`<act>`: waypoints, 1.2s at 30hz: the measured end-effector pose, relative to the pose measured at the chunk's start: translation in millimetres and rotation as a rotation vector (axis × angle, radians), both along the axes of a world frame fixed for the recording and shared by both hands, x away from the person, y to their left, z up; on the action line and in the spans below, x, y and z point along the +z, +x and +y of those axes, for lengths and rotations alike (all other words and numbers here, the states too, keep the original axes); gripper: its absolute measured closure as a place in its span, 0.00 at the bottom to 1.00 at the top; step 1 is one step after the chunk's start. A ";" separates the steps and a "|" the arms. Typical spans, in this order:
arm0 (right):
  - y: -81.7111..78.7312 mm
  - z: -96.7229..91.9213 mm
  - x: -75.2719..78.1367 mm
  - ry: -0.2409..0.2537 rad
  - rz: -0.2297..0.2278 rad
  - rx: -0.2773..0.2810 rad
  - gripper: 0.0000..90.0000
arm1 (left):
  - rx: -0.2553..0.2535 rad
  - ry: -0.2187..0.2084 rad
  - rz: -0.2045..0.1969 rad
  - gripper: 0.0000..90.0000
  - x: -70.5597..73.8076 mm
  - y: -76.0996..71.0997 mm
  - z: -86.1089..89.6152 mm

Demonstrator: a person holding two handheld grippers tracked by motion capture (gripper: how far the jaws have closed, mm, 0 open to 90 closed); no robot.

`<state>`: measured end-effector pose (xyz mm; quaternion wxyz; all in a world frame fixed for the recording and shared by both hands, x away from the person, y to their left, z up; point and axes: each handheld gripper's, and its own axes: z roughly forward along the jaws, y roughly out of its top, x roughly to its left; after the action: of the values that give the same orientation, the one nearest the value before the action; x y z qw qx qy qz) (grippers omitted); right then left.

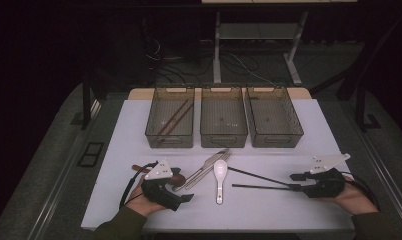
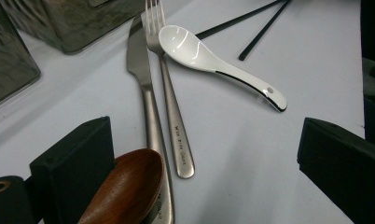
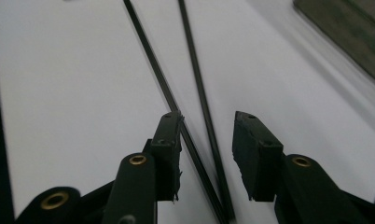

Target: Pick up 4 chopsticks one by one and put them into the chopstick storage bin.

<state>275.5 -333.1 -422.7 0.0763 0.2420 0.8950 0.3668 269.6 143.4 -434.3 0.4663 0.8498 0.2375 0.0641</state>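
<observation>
We see the right gripper [image 3: 206,123] low, jaws partly open astride black chopsticks [image 3: 195,88], unpinched. Left gripper [image 2: 204,154] gapes wide, empty, on white table [image 1: 309,135].

In the left gripper view the wooden spoon [image 2: 125,189] runs off the bottom edge at 6 o'clock, covering the knife [image 2: 143,93] handle's end. The black chopsticks [image 3: 195,116] leave the right gripper view at 12 and 6 o'clock. The blurred bin [image 3: 349,32] is cut at 2 o'clock.
</observation>
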 end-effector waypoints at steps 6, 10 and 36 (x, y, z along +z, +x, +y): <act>8.4 36.1 2.5 0.046 0.005 0.062 0.77 | -0.001 -0.003 0.000 0.03 0.2 -0.2 -0.1; 12.2 58.2 -2.8 0.022 0.026 0.104 0.79 | -0.005 -0.004 -0.001 0.03 0.3 -0.6 -0.6; 14.5 56.4 -20.1 -0.084 0.029 0.192 0.94 | -0.013 0.002 0.003 0.03 0.5 -0.8 -1.0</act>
<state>290.0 -276.7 -442.8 0.0378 0.1570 0.9298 0.3309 268.8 142.4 -433.8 0.4654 0.8519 0.2325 0.0600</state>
